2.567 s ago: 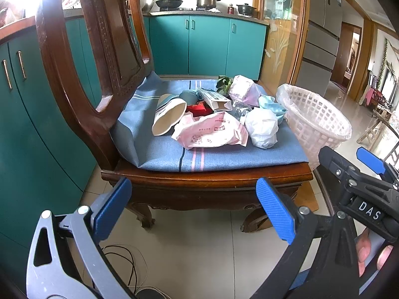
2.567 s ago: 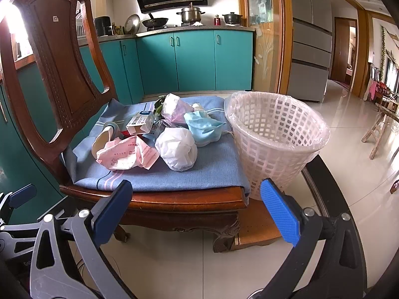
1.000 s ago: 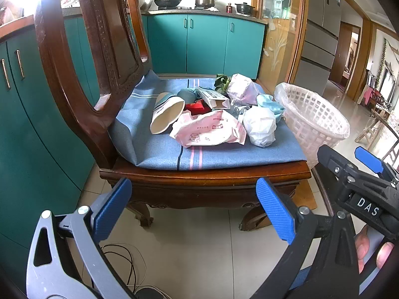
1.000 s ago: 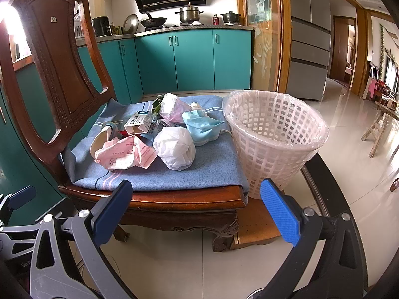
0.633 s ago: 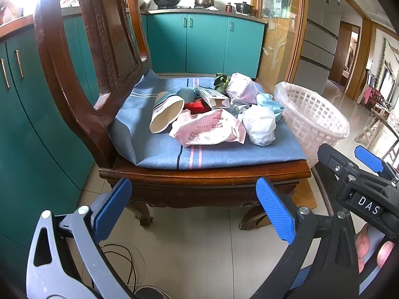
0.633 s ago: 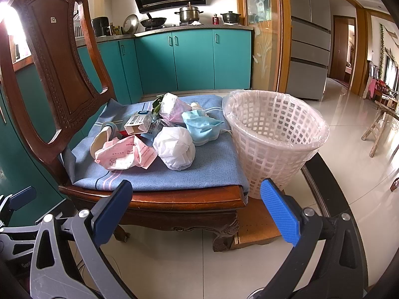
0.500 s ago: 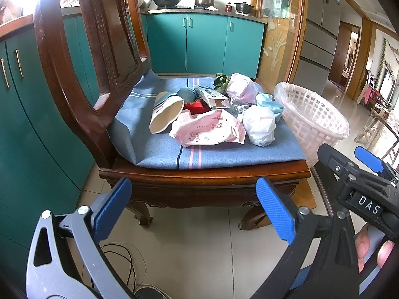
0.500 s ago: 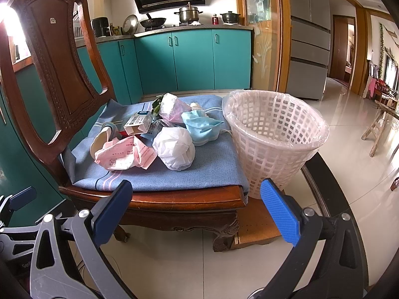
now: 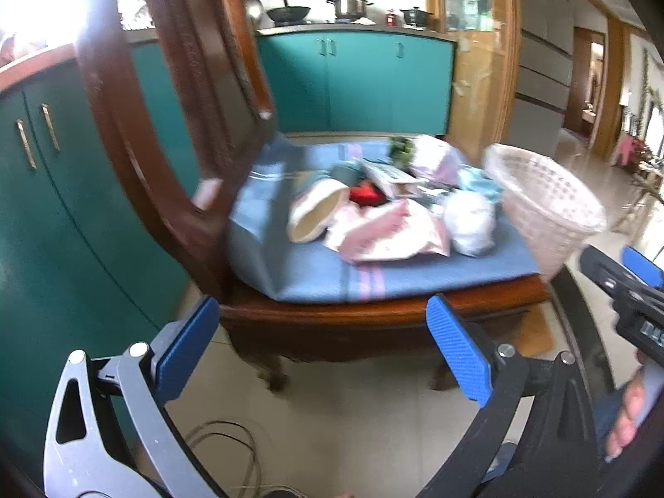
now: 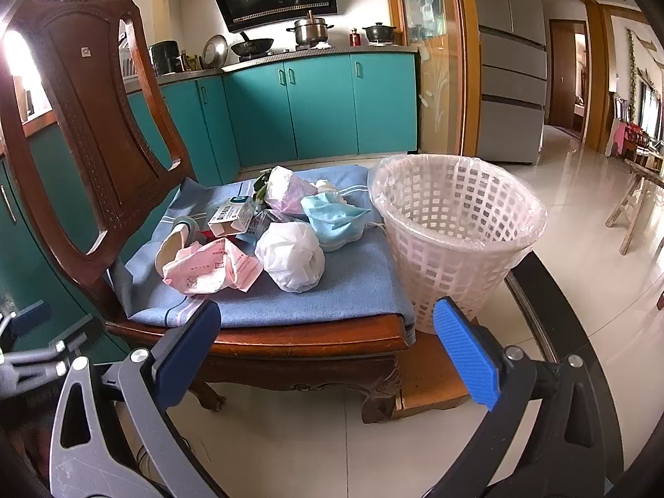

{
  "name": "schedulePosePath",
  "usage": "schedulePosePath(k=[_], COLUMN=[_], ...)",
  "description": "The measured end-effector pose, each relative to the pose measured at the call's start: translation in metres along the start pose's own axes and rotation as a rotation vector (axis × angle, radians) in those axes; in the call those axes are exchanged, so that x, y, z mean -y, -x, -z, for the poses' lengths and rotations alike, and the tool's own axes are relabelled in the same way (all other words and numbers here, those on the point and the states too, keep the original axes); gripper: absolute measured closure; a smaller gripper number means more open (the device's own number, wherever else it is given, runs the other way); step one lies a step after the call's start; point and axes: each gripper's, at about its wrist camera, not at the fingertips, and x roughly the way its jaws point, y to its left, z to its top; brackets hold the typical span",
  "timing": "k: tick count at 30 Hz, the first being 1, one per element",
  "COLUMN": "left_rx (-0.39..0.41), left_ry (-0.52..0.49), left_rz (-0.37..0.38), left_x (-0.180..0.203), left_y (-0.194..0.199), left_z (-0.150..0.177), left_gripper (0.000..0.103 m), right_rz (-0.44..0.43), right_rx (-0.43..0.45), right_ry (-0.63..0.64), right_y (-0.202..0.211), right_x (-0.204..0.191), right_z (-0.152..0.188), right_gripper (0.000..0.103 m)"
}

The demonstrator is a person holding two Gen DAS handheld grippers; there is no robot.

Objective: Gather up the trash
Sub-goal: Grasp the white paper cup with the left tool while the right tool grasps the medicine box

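Trash lies on the blue cushion (image 10: 352, 286) of a wooden chair (image 10: 83, 95): a pink wrapper (image 10: 211, 269), a white crumpled bag (image 10: 292, 261), a blue face mask (image 10: 332, 218), a small carton (image 10: 232, 218), a paper cup (image 10: 170, 247) and a pinkish bag (image 10: 286, 191). A white lattice basket (image 10: 456, 240) with a plastic liner stands right of the chair. My right gripper (image 10: 328, 352) is open and empty, short of the chair's front edge. My left gripper (image 9: 319, 348) is open and empty, also before the chair; its view is blurred and shows the pink wrapper (image 9: 386, 232) and basket (image 9: 543, 216).
Teal kitchen cabinets (image 10: 315, 108) stand behind and to the left. A fridge (image 10: 510, 62) stands at the back right. A wooden board (image 10: 431, 382) lies on the tiled floor under the basket. A cable (image 9: 224, 452) lies on the floor near my left gripper.
My left gripper has swung quickly, its view now blurred with the chair shifted right in frame. My right gripper has barely moved. Both stay open.
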Motion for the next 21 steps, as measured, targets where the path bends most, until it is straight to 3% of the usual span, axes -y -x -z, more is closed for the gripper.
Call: schedulePosePath(k=[6, 10, 21], left_rx=[0.059, -0.003, -0.118], left_ry=[-0.161, -0.181, -0.224], left_rz=[-0.121, -0.106, -0.121], left_x=[0.009, 0.002, -0.009], left_y=[-0.026, -0.073, -0.163], left_z=[-0.021, -0.039, -0.06], left_gripper=[0.007, 0.039, 0.042], right_rz=[-0.03, -0.043, -0.035], right_rx=[-0.007, -0.015, -0.046], right_ry=[-0.005, -0.003, -0.035], right_y=[0.001, -0.001, -0.012], right_x=[0.001, 0.002, 0.018], right_z=[-0.003, -0.003, -0.003], right_gripper=[0.003, 0.003, 0.003])
